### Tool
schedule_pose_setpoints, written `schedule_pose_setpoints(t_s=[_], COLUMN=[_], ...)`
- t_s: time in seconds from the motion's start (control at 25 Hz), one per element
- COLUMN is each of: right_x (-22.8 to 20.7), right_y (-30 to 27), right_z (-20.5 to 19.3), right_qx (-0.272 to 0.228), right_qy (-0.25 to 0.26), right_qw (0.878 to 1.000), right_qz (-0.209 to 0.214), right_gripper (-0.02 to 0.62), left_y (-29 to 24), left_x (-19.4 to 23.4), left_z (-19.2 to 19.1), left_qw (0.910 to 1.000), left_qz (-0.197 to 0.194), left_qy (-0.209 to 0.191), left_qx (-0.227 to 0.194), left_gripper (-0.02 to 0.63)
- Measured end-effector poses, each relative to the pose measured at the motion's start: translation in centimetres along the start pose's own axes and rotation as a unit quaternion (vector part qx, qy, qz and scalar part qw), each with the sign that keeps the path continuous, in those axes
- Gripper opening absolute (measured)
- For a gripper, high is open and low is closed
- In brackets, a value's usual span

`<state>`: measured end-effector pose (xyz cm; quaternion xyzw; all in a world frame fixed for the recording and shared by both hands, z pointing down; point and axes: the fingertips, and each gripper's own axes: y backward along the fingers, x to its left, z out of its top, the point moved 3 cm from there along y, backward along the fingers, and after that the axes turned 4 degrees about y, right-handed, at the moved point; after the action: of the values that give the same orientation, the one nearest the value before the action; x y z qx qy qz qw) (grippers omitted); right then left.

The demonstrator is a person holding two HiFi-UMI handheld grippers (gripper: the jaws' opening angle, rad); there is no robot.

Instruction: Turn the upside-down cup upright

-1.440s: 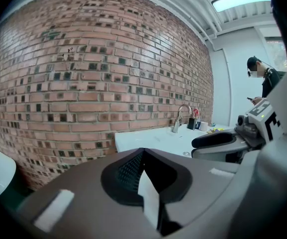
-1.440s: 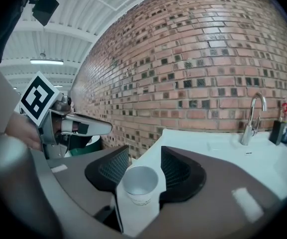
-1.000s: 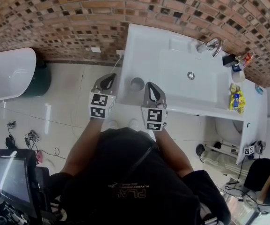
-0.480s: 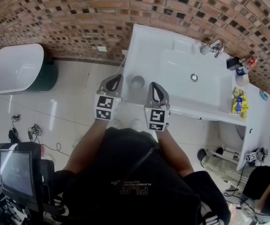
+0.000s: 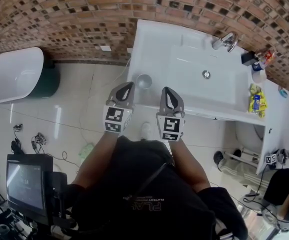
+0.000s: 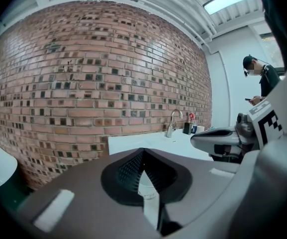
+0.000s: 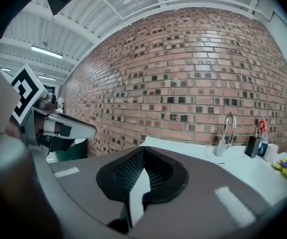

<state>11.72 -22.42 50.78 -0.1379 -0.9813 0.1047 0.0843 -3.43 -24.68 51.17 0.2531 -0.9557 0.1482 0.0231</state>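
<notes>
A small clear cup (image 5: 144, 81) stands on the left end of the white sink counter (image 5: 154, 44); from above I see only a round ring, so I cannot tell which way up it is. My left gripper (image 5: 127, 87) is just short of the cup, on its near left, with its jaws shut and nothing between them. To the cup's near right, my right gripper (image 5: 167, 91) hovers over the counter's front edge, also shut and empty. In the left gripper view the left gripper (image 6: 142, 152) has its tips together. The right gripper (image 7: 142, 152) shows the same in the right gripper view.
A faucet (image 5: 225, 40) and some bottles (image 5: 257, 64) are at the counter's far right, and a yellow packet (image 5: 255, 103) lies on its right end. A white tub (image 5: 11, 76) stands on the floor at the left, a monitor (image 5: 26, 186) near left. Brick wall behind.
Both grippers have drawn back from the counter toward me; a second ago they flanked the cup, now it lies ahead of their tips. Both stay shut.
</notes>
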Motion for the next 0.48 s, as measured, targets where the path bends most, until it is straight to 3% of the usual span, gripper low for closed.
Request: schedule_pose_setpoints(t_s=[0.28,0.48], right_x=[1.0,2.7], right_y=[3.7,7.0], right_z=[-1.2,-2.0], right_qx=[0.001,0.004], right_qy=[-0.018,-0.02], right_qw=[1.0,0.999], right_qz=[-0.021,-0.037], right_gripper=[0.012,0.012], left_y=[3.3,6.5], left_x=[-1.3,-2.7], left_z=[-0.3,-2.4], left_qw=[0.9991,0.9992], left_qz=[-0.034,-0.039], left_qy=[-0.001,-0.011], left_qx=[-0.026,-0.007], left_gripper=[-0.002,-0.002])
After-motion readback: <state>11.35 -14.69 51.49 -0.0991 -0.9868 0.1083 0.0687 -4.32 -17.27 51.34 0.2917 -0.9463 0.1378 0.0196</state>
